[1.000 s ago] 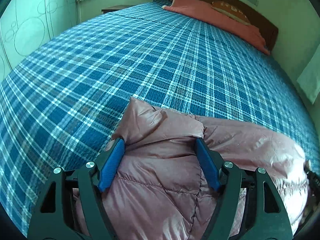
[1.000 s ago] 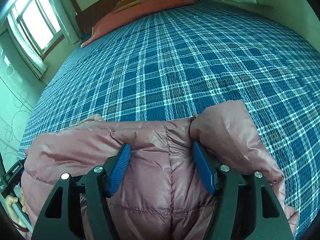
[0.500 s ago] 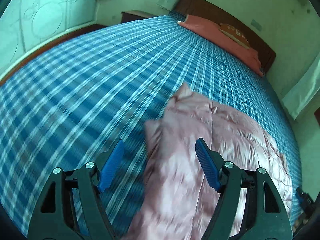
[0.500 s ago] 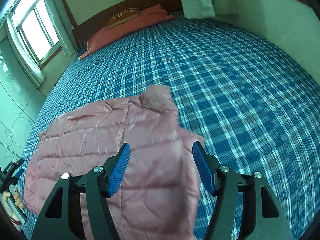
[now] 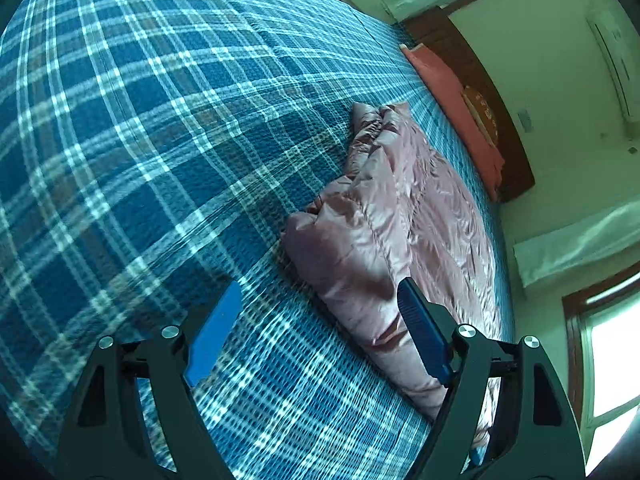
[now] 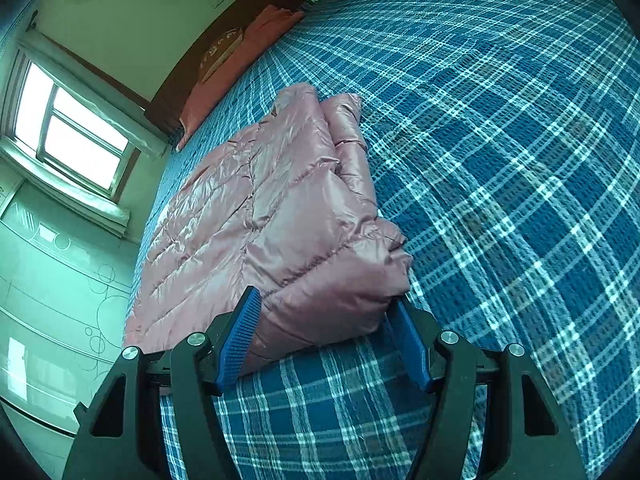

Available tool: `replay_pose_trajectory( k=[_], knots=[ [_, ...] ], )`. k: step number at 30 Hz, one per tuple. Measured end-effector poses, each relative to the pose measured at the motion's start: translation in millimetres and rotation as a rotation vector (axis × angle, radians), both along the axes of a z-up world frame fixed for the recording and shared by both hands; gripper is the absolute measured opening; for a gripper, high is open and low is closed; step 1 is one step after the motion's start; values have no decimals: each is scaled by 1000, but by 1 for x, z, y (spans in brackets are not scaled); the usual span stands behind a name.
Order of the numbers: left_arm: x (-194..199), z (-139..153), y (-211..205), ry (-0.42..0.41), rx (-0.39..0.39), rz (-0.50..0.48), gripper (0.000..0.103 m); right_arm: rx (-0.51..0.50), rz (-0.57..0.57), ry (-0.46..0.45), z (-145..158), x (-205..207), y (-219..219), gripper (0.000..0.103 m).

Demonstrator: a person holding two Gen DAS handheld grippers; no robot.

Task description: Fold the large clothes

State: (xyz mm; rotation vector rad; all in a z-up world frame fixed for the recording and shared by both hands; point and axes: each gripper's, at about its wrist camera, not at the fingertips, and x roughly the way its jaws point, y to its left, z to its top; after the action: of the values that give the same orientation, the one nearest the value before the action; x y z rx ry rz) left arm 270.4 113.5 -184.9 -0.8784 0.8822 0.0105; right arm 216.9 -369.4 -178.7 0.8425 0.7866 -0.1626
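Note:
A pink quilted puffer jacket [image 5: 404,216] lies folded flat on the blue plaid bedspread [image 5: 140,140]. My left gripper [image 5: 320,328] is open and empty, low over the bedspread just left of the jacket's near corner. In the right wrist view the jacket [image 6: 272,216] lies ahead with a sleeve folded along its right edge. My right gripper [image 6: 328,336] is open, its jaws standing either side of the jacket's near corner without closing on it.
Orange-red pillows [image 5: 460,100] and a wooden headboard [image 5: 492,92] lie at the bed's far end. A window [image 6: 68,132] and a pale wardrobe [image 6: 48,300] stand to the left in the right wrist view. The bedspread [image 6: 500,160] stretches to the right.
Both grippers have let go of the jacket, pulled back and rolled to the sides. The jacket, bunched between the jaws a second ago, now lies flat on the bed.

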Motion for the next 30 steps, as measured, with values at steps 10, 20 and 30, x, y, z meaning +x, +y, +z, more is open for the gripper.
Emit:
replay_pose_trajectory(
  k=[10,20,30],
  knots=[
    [15,5,-8,-16,-6,135,68,72,-124,-101,-17,9,-12,74],
    [9,-8,-12,-76,-60,145,73,87,-141,-109,-24,-19,0,72],
    [41,-11,-15,-52,-74,110,19,179,-181,-137,-25,11,-15,27]
  ],
)
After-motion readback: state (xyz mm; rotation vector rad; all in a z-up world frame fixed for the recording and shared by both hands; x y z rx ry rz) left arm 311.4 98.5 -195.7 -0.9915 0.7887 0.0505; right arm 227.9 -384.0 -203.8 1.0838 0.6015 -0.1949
